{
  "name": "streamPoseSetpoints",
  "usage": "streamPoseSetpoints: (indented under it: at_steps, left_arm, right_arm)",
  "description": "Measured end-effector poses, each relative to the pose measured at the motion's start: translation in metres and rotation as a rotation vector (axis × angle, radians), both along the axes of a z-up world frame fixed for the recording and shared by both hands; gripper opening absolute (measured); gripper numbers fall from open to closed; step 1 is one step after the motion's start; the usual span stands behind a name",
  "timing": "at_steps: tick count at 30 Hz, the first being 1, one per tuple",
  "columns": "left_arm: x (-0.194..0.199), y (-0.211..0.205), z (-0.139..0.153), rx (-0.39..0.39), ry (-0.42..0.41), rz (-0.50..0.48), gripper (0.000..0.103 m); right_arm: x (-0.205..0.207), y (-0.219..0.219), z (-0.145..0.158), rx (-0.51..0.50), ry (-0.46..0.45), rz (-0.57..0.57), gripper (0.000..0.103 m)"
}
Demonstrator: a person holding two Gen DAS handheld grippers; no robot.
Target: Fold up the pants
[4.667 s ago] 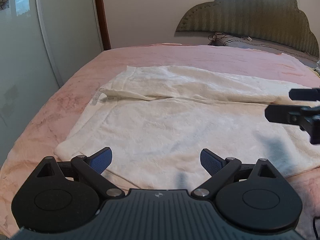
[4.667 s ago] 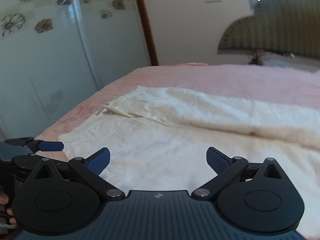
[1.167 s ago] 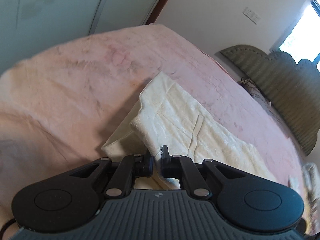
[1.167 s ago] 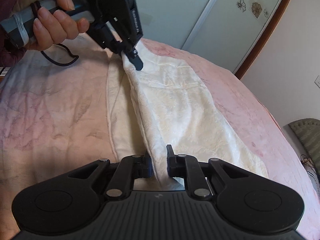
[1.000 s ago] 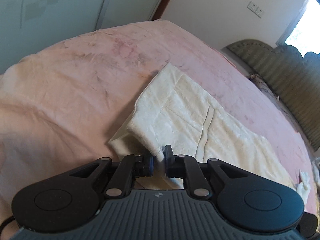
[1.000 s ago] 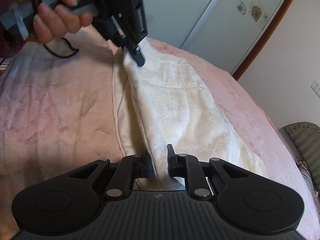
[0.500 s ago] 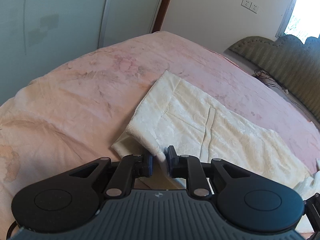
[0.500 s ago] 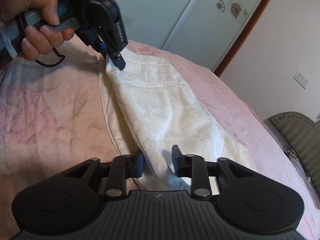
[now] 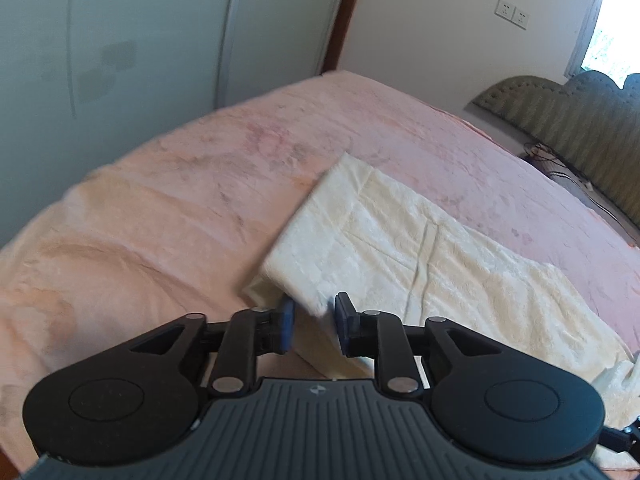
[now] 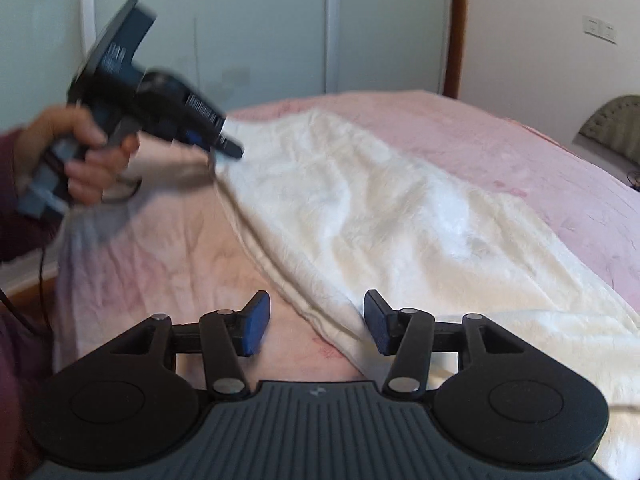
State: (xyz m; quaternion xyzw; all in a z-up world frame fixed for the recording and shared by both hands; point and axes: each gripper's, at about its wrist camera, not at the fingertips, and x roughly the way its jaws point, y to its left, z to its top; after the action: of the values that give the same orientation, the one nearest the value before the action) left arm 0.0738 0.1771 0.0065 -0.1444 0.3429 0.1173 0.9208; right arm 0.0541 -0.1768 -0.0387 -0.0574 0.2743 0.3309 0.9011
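The cream pants (image 9: 400, 248) lie folded lengthwise on the pink bed (image 9: 160, 208). In the left wrist view my left gripper (image 9: 314, 322) hangs just over their near corner. Its jaws are opening, the corner sits loosely between the blue pads and a gap shows on the right side. In the right wrist view my right gripper (image 10: 316, 322) is low over the bed with its jaws opening wide. The folded edge of the pants (image 10: 360, 220) runs between the pads and neither touches it. A hand (image 10: 84, 160) holds the blurred left gripper (image 10: 228, 148) at the far end of that edge.
Pale sliding wardrobe doors (image 9: 120, 40) stand beyond the bed's left edge. A green padded headboard (image 9: 580, 112) is at the far right, with wall sockets (image 9: 512, 14) above. A black cable (image 10: 40, 280) hangs off the bed's near left edge.
Both pairs of jaws have spread off the fold they were pinching. The right gripper has rolled and shifted along the edge. The left gripper has lifted slightly from the corner.
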Motion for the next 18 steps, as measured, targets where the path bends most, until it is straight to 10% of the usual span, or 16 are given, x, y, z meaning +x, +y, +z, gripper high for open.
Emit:
streamPoseSetpoints:
  at_steps: [6, 12, 18]
  left_arm:
    - [-0.021, -0.012, 0.039, 0.103, -0.127, 0.035, 0.031]
    - [0.007, -0.073, 0.04, 0.069, -0.083, -0.335, 0.046]
    - [0.007, -0.171, 0.019, 0.212, -0.068, -0.721, 0.048]
  right_arm:
    - [0.008, -0.032, -0.015, 0.075, 0.144, -0.108, 0.072]
    - [0.005, -0.114, -0.004, 0.377, 0.113, -0.411, 0.072]
    - [0.013, -0.213, -0.014, 0.669, 0.114, -0.757, 0.073]
